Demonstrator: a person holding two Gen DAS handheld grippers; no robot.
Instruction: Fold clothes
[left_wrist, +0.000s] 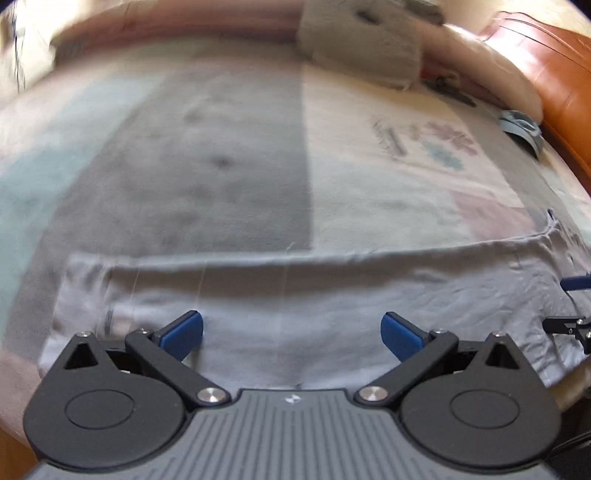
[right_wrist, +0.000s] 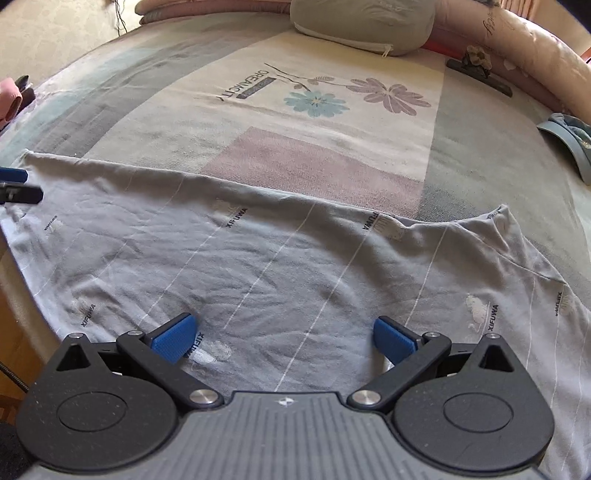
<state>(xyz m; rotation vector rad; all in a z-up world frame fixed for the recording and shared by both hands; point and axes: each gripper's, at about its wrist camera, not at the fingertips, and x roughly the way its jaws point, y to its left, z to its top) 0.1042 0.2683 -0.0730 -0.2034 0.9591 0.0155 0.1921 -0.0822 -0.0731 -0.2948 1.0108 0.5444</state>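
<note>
A pale grey garment (right_wrist: 280, 258), printed with thin white stripes and small logos, is spread flat along the near edge of a bed (right_wrist: 332, 110) covered by a flowered sheet. The left gripper (left_wrist: 291, 334) and the right gripper (right_wrist: 284, 338) are held above the cloth, jaws wide apart and empty. A grey pillow (right_wrist: 364, 26) is seen at the far end.

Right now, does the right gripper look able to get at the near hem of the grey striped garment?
Probably yes. The right gripper is open above the grey striped garment, which lies flat on the bed, with nothing between its fingers and the cloth. The hem itself is hidden beneath the gripper body.
</note>
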